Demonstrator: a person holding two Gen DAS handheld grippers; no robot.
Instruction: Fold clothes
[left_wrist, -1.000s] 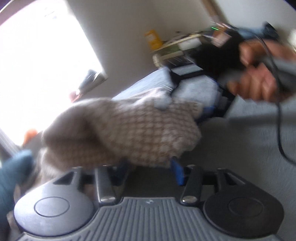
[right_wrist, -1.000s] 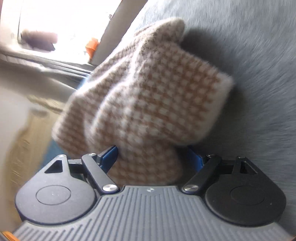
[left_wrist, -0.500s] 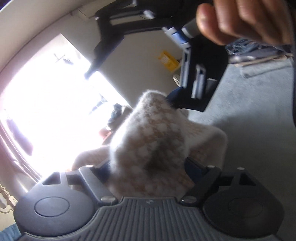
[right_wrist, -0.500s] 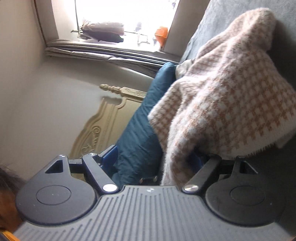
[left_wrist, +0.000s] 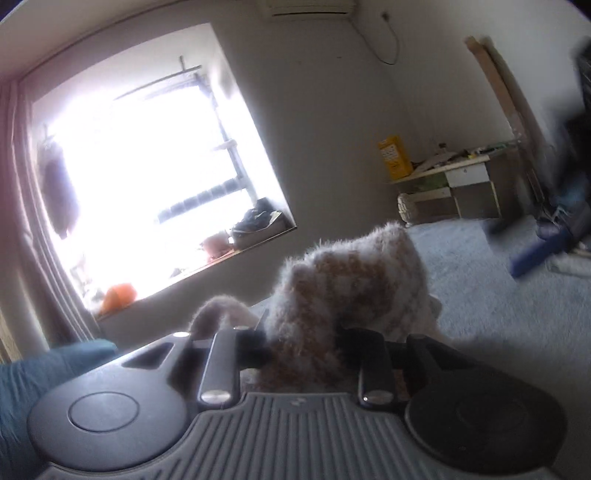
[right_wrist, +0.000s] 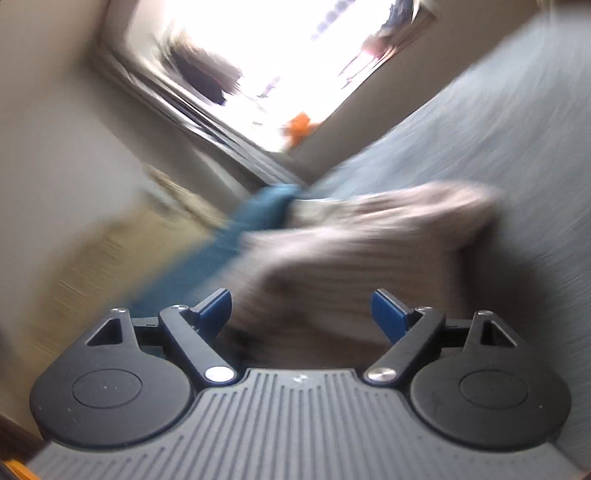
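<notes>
Knitwear bunched in my left gripper, nothing pinched in my right.

Nearest in the left wrist view, my left jaws are narrowing with a fuzzy beige-and-brown checked sweater wadded between them, its fabric heaped up over the fingers so the tips are hidden. In the right wrist view, my right gripper stands wide, blue pads apart and gripping nothing; the sweater lies just beyond them, blurred, on the grey bed cover. Left of the sweater sits a teal cushion. Farther off in the left view, the bright window fills the far left wall and a cluttered desk stands at far right.
</notes>
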